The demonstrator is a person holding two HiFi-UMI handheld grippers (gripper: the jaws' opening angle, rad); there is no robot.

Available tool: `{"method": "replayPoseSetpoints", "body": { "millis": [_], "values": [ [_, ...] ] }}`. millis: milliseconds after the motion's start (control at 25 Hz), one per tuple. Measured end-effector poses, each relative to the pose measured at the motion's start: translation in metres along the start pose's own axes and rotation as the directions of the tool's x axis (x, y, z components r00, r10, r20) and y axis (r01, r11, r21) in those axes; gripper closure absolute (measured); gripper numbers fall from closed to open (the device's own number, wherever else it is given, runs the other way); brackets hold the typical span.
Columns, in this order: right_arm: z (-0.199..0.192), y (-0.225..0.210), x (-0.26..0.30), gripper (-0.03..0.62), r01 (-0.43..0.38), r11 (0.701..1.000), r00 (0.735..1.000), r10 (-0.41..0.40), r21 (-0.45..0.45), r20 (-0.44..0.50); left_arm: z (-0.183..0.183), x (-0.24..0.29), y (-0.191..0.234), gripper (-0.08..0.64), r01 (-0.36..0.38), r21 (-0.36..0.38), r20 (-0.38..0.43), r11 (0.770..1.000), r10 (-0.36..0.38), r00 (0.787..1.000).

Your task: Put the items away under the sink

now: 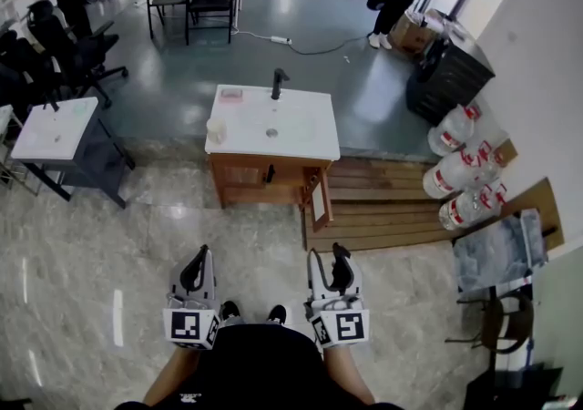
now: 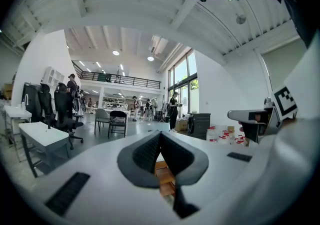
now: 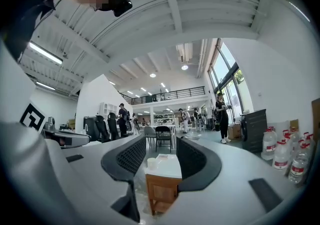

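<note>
A wooden sink cabinet (image 1: 260, 182) with a white top (image 1: 310, 130) stands a few steps ahead of me, its right door (image 1: 319, 201) swung open. On the top are a black faucet (image 1: 278, 83), a white cup (image 1: 216, 130) at the front left corner and a pink flat item (image 1: 231, 95) at the back left. My left gripper (image 1: 200, 255) is held low near my body, shut with nothing in it. My right gripper (image 1: 330, 253) is beside it, open and empty. In the right gripper view the cabinet (image 3: 162, 186) and cup (image 3: 151, 163) show between the jaws.
A wooden platform (image 1: 392, 203) lies right of the cabinet, with large water jugs (image 1: 460, 167) at the wall. There is a black cabinet (image 1: 446, 76) at the back right and a white table (image 1: 55, 126) at the left. Office chairs and people stand further back. A rack with grey cloth (image 1: 499, 251) is at my right.
</note>
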State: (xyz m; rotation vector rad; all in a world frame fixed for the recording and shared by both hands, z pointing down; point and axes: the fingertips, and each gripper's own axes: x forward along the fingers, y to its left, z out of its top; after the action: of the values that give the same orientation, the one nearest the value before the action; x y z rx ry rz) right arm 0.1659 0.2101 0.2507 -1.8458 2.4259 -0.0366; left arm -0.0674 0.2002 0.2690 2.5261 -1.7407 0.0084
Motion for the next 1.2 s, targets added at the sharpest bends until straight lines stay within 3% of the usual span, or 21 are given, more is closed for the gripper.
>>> {"method": "replayPoseSetpoints", "body": {
  "millis": [80, 360, 1000, 1200],
  "values": [
    [-0.001, 0.001, 0.001, 0.378, -0.008, 1.0, 1.0, 0.008, 0.008, 0.001, -0.001, 0.0, 0.001, 0.554, -0.001, -0.004, -0.004, 1.0, 0.001, 1.0],
    [-0.008, 0.011, 0.011, 0.215, -0.035, 0.999, 0.999, 0.036, 0.027, -0.037, 0.004, -0.002, 0.007, 0.554, 0.007, -0.001, 0.002, 1.0, -0.007, 1.0],
    [-0.008, 0.063, 0.045, 0.209, -0.015, 1.0, 1.0, 0.015, 0.001, -0.021, -0.003, -0.02, 0.078, 0.554, -0.001, 0.006, -0.014, 1.0, 0.001, 1.0],
    [-0.011, 0.083, 0.051, 0.209, -0.024, 1.0, 0.999, 0.023, -0.007, -0.025, -0.005, -0.023, 0.093, 0.554, -0.001, -0.033, -0.009, 0.999, 0.001, 1.0]
  ]
}}
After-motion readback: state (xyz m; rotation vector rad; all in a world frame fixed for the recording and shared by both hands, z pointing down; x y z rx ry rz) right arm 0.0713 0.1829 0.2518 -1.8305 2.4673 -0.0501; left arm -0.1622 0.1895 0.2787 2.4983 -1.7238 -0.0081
